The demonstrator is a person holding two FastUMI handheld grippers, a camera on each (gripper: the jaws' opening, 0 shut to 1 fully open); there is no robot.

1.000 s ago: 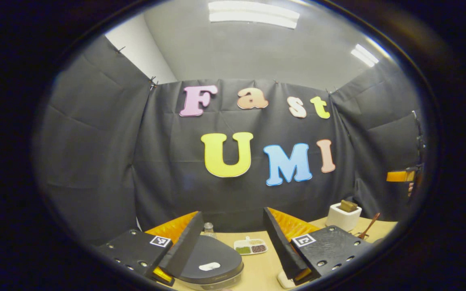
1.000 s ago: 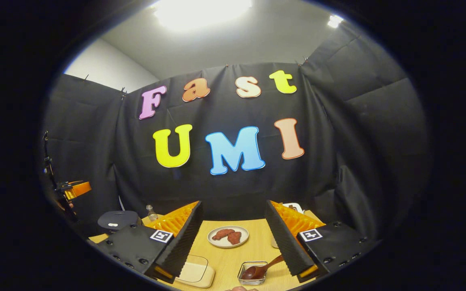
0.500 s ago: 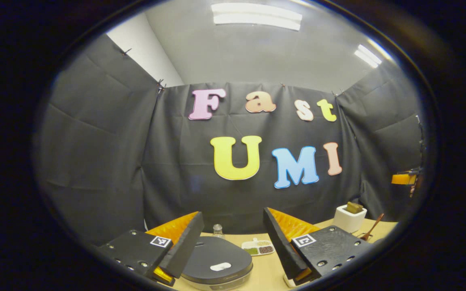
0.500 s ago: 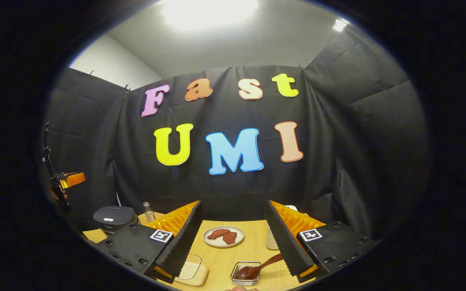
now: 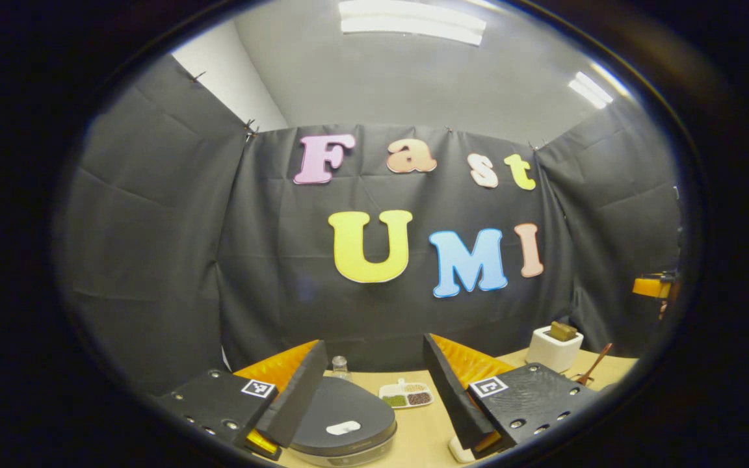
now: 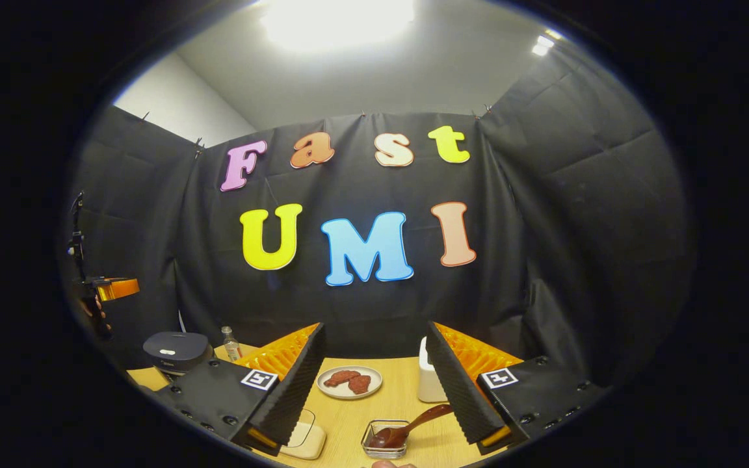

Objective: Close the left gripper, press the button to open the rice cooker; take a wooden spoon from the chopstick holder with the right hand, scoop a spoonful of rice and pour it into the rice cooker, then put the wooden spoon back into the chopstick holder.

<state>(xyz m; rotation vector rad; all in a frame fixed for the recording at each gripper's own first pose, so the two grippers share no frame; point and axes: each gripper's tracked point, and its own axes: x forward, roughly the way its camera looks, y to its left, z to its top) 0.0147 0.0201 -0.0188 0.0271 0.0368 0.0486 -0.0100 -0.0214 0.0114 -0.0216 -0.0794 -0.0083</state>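
Hovering both grippers above the table, nothing grasped yet. My left gripper (image 5: 371, 390) has its fingers spread wide and empty, with the rice cooker (image 5: 342, 426) low between them, lid down, its pale button (image 5: 343, 427) facing up. Over the last second this view swung: the cooker slid right and away, then came back toward centre, so I'm lining up on the button rather than pressing. The fingers have stayed parted the whole time, so the first step, closing the left gripper, is not done.

My right gripper (image 6: 374, 383) is also spread and empty. Below it a small glass dish (image 6: 389, 441) holds a wooden spoon (image 6: 407, 429), bowl in the dish, handle angled up to the right near my right finger. The dish has drifted left and the white holder (image 6: 430, 383) has come out from behind my right finger, so the right hand is panning left a bit. In the left gripper view a white chopstick holder (image 5: 553, 348) stands at the far right of the table with something brown in its top; could be a utensil, too small to tell. A plate (image 6: 350, 381) with reddish pieces and a compartment tray (image 5: 405, 395) of grains sit mid-table, and a small bottle (image 5: 340, 366) stands behind the cooker.

Task is at the very start: close left, come down on the button.
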